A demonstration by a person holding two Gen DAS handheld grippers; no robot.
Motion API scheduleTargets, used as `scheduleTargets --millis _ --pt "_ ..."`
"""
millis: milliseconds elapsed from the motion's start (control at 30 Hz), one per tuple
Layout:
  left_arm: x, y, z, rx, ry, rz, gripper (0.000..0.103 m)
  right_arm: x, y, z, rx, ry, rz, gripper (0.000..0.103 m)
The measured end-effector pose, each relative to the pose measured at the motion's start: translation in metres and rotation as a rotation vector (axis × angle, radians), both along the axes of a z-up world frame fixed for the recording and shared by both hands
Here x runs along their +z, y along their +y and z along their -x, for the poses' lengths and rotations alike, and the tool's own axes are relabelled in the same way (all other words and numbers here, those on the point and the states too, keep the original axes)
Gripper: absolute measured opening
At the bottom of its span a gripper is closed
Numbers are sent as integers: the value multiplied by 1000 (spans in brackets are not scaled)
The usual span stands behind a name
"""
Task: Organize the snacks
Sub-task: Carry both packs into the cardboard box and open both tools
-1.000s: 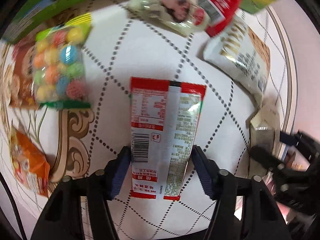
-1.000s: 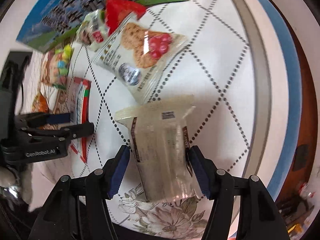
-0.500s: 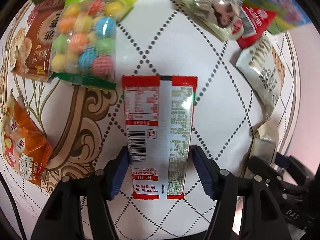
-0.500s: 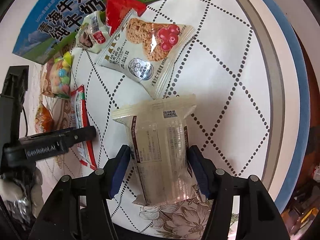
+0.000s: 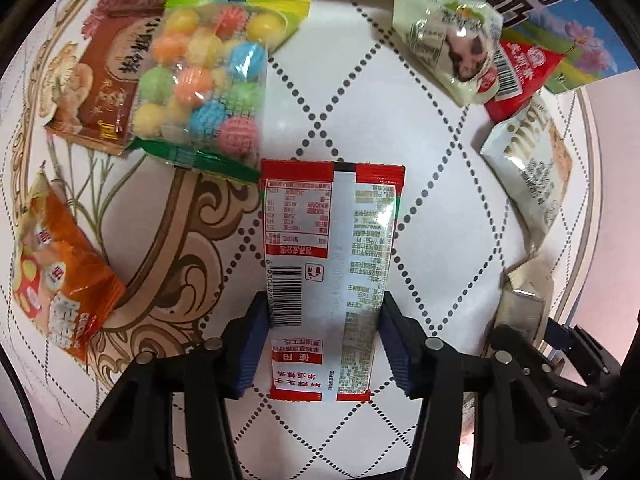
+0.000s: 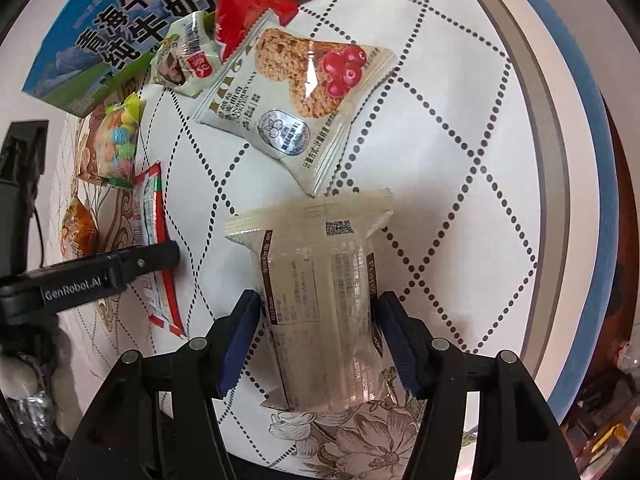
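Observation:
My left gripper (image 5: 324,340) points down at the table, its jaws closing, and both blue pads press the sides of a red-and-silver snack packet (image 5: 332,248) lying back side up. The packet's far end lies beside a bag of coloured candy balls (image 5: 204,92). My right gripper (image 6: 318,332) is shut on a clear, pale packet (image 6: 320,280) near the table's flowered front edge. In the right wrist view the left gripper's fingers (image 6: 120,268) show at the left, over the red packet (image 6: 154,240).
A brown packet (image 5: 100,92) and an orange packet (image 5: 56,264) lie to the left. An oat-cookie packet (image 6: 296,100), a pale green packet (image 5: 444,48) and a red packet (image 5: 520,76) lie beyond. A milk carton (image 6: 120,32) stands behind. The round table's rim (image 6: 560,160) curves on the right.
The left gripper has rolled and drifted with the red-and-silver packet, so the candy bag now lies close to the packet's far end. The right gripper and its clear packet barely moved.

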State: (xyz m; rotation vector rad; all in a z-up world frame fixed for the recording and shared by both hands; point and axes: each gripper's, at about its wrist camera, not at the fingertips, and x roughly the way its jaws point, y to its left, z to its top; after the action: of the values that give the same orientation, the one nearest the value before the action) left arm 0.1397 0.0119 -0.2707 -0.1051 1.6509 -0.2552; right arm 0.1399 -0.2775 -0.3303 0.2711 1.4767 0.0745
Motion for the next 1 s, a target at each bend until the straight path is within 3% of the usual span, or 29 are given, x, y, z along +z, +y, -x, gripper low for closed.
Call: scheduleTargets --millis 267,433,767,900,1000 --pt "57 9 -1 -30 -60 22 46 20 6 1 -7 -51 -7 58" --pt "97 11 -9 -28 -108 80 46 53 6 -12 -19 -108 -41 55" --pt "216 30 -40 -55 -294 172 46 121 -3 -50 -10 -229 -121 51" --pt "238 33 -54 -52 -329 187 46 151 -9 -68 8 -263 -171 51" --pt "229 27 -85 -41 -368 178 46 184 -10 -89 40 -317 -160 51"
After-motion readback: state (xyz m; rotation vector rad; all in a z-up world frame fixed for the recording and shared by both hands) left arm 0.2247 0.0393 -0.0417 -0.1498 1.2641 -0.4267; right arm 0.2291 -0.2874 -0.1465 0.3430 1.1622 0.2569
